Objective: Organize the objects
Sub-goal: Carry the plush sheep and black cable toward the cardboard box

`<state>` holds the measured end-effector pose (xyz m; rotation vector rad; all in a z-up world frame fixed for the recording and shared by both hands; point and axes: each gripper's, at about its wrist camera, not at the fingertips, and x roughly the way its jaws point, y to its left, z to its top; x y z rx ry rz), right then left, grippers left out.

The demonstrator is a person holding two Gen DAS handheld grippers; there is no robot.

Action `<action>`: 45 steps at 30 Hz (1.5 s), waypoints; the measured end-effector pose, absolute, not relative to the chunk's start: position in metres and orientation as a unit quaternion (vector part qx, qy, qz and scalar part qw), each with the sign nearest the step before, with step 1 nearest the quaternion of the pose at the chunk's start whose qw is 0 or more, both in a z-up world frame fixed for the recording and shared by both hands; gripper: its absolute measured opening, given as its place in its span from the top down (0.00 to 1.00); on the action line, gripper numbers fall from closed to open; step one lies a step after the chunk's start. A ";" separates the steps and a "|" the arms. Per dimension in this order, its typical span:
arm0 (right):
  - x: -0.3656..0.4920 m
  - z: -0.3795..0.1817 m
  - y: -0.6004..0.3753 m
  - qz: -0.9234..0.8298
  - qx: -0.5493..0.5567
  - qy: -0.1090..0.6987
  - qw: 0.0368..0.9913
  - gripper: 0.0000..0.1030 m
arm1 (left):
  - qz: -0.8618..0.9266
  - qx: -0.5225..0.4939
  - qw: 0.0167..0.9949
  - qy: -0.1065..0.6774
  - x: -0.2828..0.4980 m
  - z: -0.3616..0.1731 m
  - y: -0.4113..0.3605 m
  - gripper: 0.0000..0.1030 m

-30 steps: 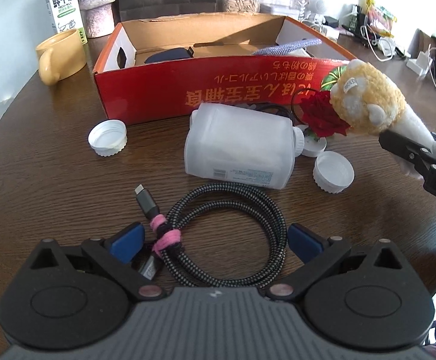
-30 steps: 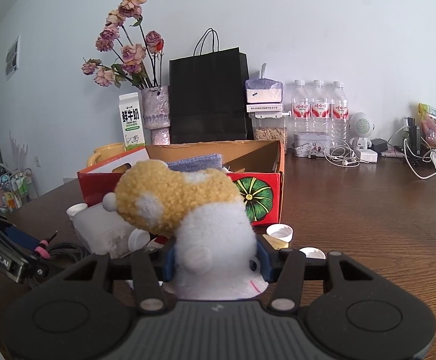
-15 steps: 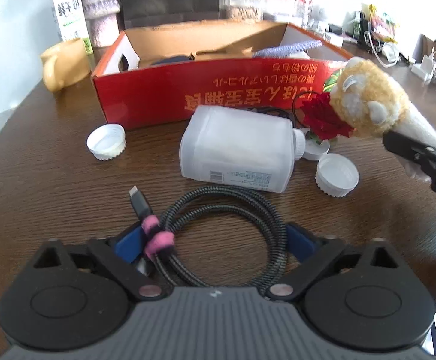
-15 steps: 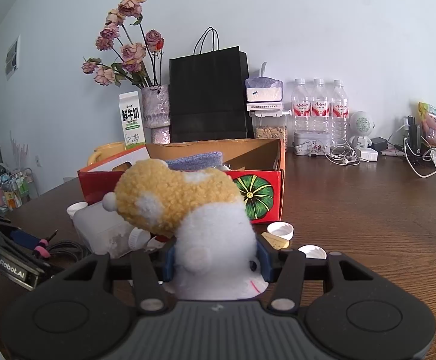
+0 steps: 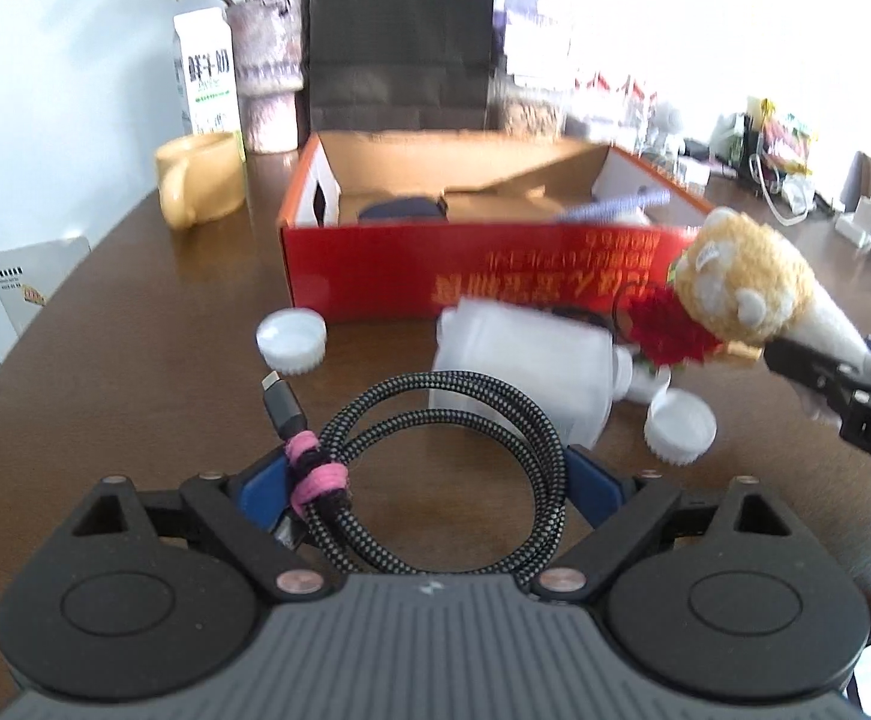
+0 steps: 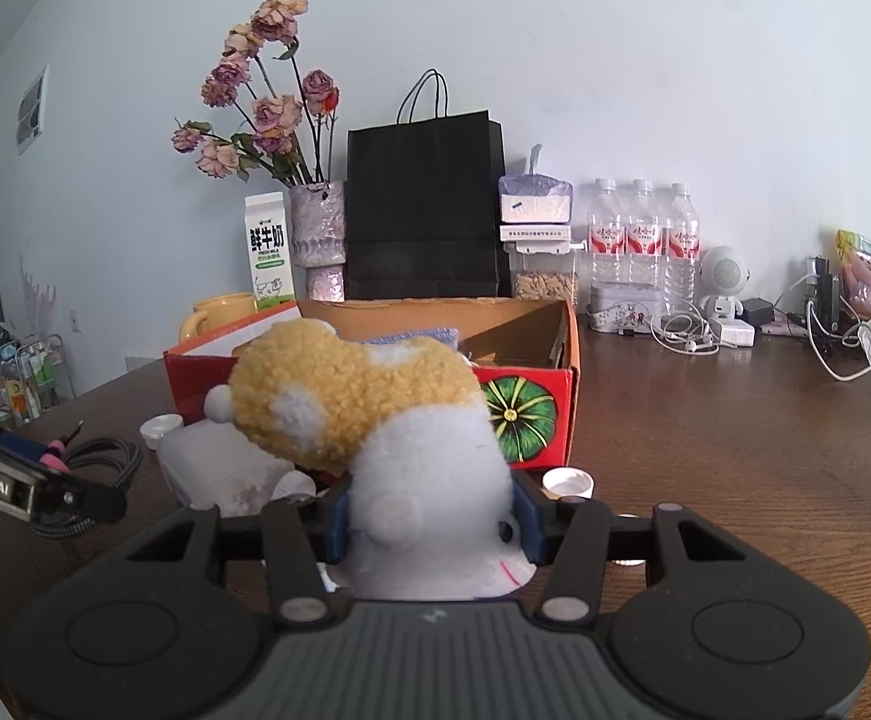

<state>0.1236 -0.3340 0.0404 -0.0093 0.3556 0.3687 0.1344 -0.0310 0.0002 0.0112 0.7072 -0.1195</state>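
Note:
A coiled braided cable [image 5: 435,396] with a pink tie sits between the blue pads of my left gripper [image 5: 429,489], which is shut on the coil's sides and holds it just above the table. Behind it lie a white plastic bottle [image 5: 513,354] on its side and a red cardboard box [image 5: 495,264], open at the top. My right gripper [image 6: 429,516] is shut on the white body of a yellow and white plush toy [image 6: 345,396]. In the left wrist view the plush toy [image 5: 735,288] hangs at the right, next to a red rose [image 5: 666,324].
White caps [image 5: 290,336] [image 5: 678,426] [image 6: 567,483] lie around the bottle. A yellow mug [image 5: 201,186], milk carton [image 5: 207,78], flower vase [image 6: 315,234] and black bag [image 6: 423,210] stand behind the box. Water bottles [image 6: 645,234] and chargers fill the back right.
My left gripper's jaws narrowed onto the cable coil, then the gripper rose and tilted up with the coil in it. The right gripper and plush toy stayed still.

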 end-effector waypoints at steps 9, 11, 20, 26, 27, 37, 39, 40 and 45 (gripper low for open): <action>0.132 0.065 -0.313 0.188 -0.014 0.146 0.971 0.51 | -0.065 -0.023 0.957 0.282 0.153 0.034 -0.035 0.09; 0.138 0.072 -0.306 0.189 -0.018 0.138 0.972 0.51 | -0.067 -0.031 0.960 0.271 0.161 0.040 -0.037 0.09; 0.182 0.094 -0.273 0.183 -0.031 0.122 0.975 0.51 | -0.058 -0.055 0.968 0.237 0.209 0.059 -0.041 0.09; 0.221 0.104 -0.259 0.169 -0.036 0.119 0.978 0.51 | -0.049 -0.068 0.972 0.220 0.243 0.064 -0.041 0.09; 0.229 0.105 -0.258 0.167 -0.036 0.120 0.978 0.51 | -0.048 -0.069 0.972 0.220 0.249 0.063 -0.041 0.09; 0.288 0.096 -0.249 0.144 -0.028 0.151 0.977 0.51 | -0.031 -0.066 0.972 0.222 0.303 0.053 -0.049 0.09; 0.298 0.092 -0.249 0.141 -0.025 0.158 0.977 0.51 | -0.027 -0.067 0.972 0.223 0.311 0.049 -0.050 0.09; 0.301 0.090 -0.250 0.140 -0.022 0.162 0.977 0.51 | -0.023 -0.065 0.973 0.222 0.313 0.046 -0.050 0.09; 0.312 0.077 -0.252 0.134 -0.021 0.189 0.972 0.51 | -0.014 -0.052 0.972 0.230 0.321 0.035 -0.051 0.09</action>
